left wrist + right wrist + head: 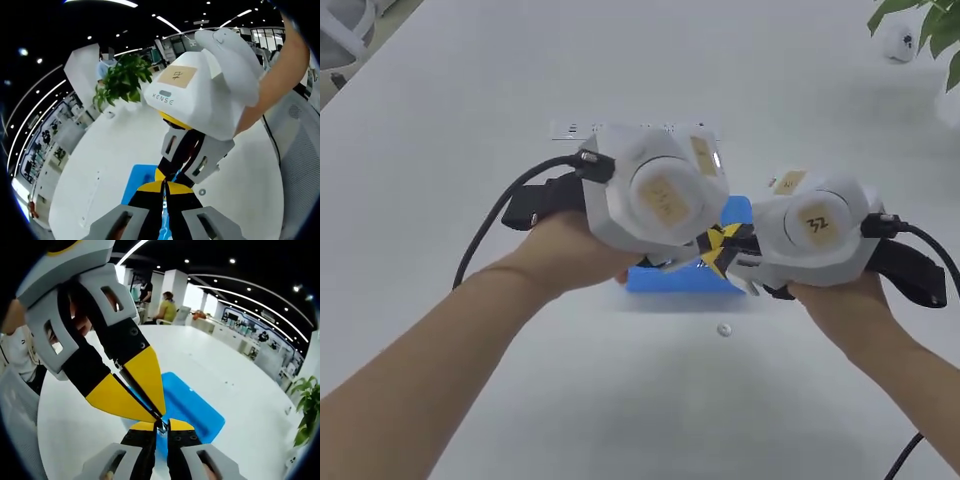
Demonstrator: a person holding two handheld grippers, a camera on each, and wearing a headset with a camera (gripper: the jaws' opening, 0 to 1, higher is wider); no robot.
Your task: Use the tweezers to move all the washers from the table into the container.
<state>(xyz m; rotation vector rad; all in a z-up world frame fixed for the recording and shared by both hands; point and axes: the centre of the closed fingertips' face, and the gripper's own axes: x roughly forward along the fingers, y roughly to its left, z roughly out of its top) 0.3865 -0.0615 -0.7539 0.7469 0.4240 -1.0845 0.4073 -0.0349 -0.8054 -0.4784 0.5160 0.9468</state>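
Two grippers meet tip to tip above a blue container (670, 281) lying flat on the white table. My left gripper (708, 240) is shut on thin dark tweezers (137, 390) that run between its yellow jaws. My right gripper (161, 427) has its yellow tips closed on the tweezers' end. In the left gripper view my left gripper (165, 189) touches the right gripper's fingers (176, 152) over the blue container (140, 180). One small washer (723, 329) lies on the table just in front of the container, and the same washer (202, 191) lies beside the tips.
A pale strip (620, 128) lies on the table beyond the grippers. A potted plant (925, 25) and a small white object (898, 41) stand at the far right. Black cables (495, 215) trail from both grippers. White table surface surrounds the container.
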